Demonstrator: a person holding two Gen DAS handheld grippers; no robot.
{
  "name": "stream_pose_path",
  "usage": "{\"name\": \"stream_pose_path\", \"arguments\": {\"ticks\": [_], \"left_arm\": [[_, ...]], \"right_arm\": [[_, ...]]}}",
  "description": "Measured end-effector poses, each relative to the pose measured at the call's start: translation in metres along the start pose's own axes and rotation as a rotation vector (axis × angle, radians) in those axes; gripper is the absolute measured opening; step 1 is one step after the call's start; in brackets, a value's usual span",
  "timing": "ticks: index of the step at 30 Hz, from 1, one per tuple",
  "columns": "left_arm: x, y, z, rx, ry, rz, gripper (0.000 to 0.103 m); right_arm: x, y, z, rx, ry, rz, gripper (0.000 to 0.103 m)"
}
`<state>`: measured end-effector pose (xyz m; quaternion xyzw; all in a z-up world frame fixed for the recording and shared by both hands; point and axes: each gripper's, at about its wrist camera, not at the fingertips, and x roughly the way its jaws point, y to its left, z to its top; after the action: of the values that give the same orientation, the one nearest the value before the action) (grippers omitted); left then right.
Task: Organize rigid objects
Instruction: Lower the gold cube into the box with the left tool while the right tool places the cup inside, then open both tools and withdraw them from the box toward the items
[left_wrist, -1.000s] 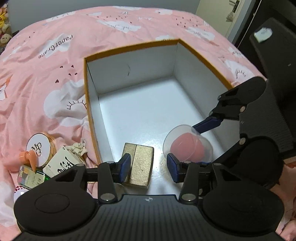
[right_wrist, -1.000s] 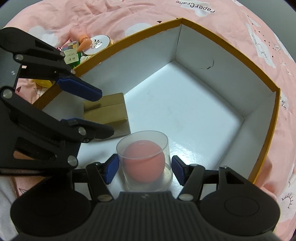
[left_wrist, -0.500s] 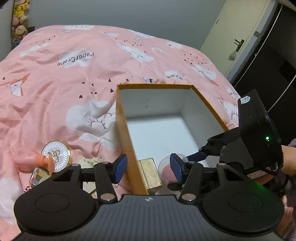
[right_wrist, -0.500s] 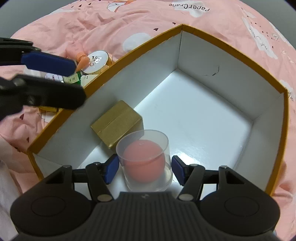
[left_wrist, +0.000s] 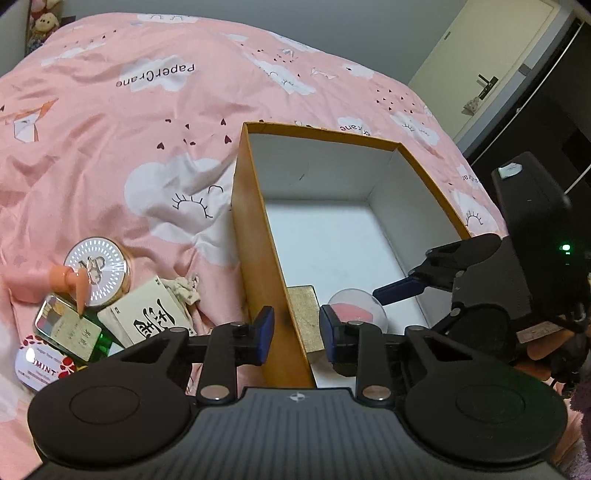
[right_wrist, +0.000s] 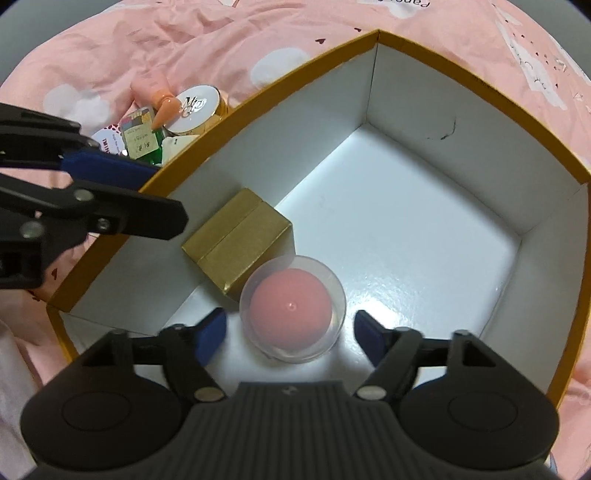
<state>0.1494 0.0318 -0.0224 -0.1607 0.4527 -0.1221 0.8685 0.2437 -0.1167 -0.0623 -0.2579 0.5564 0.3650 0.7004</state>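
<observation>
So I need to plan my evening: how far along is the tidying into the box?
Done: the gold box and the clear cup with the pink ball sit inside the box. In hand: nothing; the right tool is opening around the cup, pads clear, and the left tool is closing on nothing. Left: the compact, card box, tins and pink bottle on the bedspread.

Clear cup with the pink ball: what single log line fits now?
right tongs: opening, clear of cup | cup: standing in box beside gold carton | left tongs: closing, empty
</observation>
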Motion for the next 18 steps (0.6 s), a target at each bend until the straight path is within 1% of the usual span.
{"name": "stream_pose_path", "arguments": {"ticks": [1,3,4,5,7,10,15,18], "left_arm": [[0.0011,0.0006,0.0,-0.003,0.003,-0.003,0.027],[0.0022,0.0011,-0.0007,-0.008,0.003,-0.005,0.027],[0.002,0.0011,-0.0011,-0.009,0.001,-0.005,0.027],[0.002,0.0008,-0.0013,-0.009,0.0,-0.005,0.026],[0.0023,0.0004,-0.0016,-0.011,-0.001,-0.012,0.024],[0.0023,-0.0009,-0.0017,-0.006,-0.001,-0.009,0.024],[0.0008,-0.003,-0.0032,-0.003,-0.009,0.0,0.024],[-0.0043,-0.0066,-0.0077,0.01,-0.034,0.008,0.025]], "right_arm": [[-0.0006,0.0001,0.0,-0.003,0.001,0.001,0.079],[0.0002,-0.0011,0.0001,-0.01,0.013,-0.005,0.079],[0.0008,-0.0004,0.0,-0.008,0.021,-0.006,0.077],[0.0007,0.0006,-0.0003,-0.005,0.027,-0.001,0.072],[0.0001,0.0024,-0.0004,-0.004,0.029,0.006,0.069],[0.0009,0.0057,0.0004,-0.004,0.016,-0.027,0.063],[0.001,0.0036,0.0011,0.01,0.015,-0.028,0.063],[-0.0041,0.0048,-0.0007,0.01,0.003,-0.034,0.065]]}}
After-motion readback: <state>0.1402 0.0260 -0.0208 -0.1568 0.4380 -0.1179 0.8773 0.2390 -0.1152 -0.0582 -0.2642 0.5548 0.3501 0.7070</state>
